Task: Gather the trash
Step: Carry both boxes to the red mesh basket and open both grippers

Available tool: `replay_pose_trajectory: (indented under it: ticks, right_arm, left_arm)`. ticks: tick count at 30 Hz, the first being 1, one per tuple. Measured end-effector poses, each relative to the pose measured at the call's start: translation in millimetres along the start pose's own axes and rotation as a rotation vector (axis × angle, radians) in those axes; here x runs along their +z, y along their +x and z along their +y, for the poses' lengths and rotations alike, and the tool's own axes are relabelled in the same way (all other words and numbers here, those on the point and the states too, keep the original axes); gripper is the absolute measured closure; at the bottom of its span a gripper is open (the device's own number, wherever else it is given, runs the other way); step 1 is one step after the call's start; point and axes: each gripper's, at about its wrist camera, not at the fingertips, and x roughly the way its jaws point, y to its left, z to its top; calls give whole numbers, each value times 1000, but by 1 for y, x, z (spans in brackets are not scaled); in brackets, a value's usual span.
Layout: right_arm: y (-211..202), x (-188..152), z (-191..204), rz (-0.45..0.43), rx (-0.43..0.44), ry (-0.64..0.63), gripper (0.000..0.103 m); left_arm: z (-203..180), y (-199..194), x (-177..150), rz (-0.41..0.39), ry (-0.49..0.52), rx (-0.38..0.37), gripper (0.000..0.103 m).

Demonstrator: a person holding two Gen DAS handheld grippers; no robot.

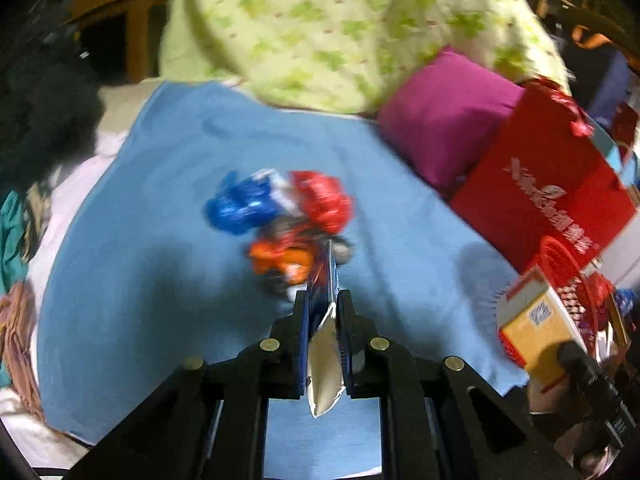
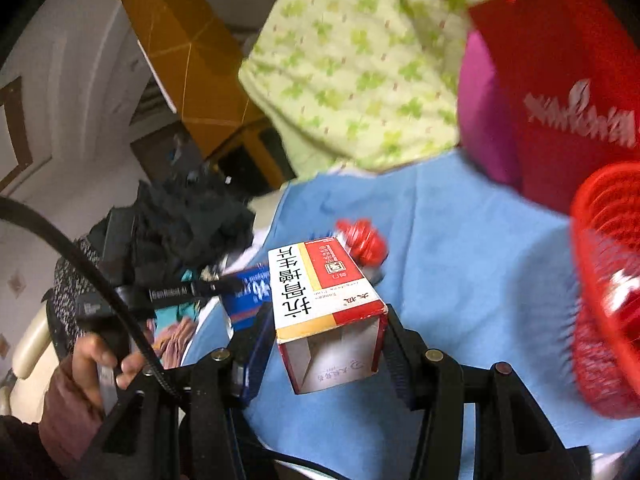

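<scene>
Two pieces of trash are in hand. Left gripper (image 1: 322,304): fingers clamped on a flat blue packet (image 1: 320,280), lower centre. Right gripper (image 2: 328,320): fingers closed on an open-ended medicine box (image 2: 320,292), centre. Remaining: crumpled wrappers (image 1: 280,216), blue, red and orange, lying mid-frame on the blue cloth (image 1: 160,240). Red basket (image 2: 608,280), right edge: contents too blurred to tell. Judged partway; nothing visibly deposited yet.

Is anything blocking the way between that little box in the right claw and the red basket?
Nothing visible does. The right gripper holds the open-ended medicine box above the blue cloth, and the red basket sits just to its right, with only bare cloth showing between them.
</scene>
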Motion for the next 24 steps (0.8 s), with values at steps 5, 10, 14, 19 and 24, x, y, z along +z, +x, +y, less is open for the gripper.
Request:
replay_pose_trajectory:
  ticks: [5,10,14,19,24]
  right_arm:
    - [-47,17,-12,-102,-59,18,49]
    - [-95,29,-33,-194,-151,39,49]
    - [-132,31,-59,-259,-232,85,49]
    - [-170,26,-92,-317,-315,155,49]
    - [-195,17,-127,-339,-373,241,49]
  left_arm:
    - [-56,-10,6,-17,77,-79,89]
    - [-114,-24,15,-44,171,-162,89]
    - [-171,-37,23,-70,252,-248,89]
    - [-231,-44,29,-89,333,-325,89]
    - [-284,-37,20,-82,417,-397,89]
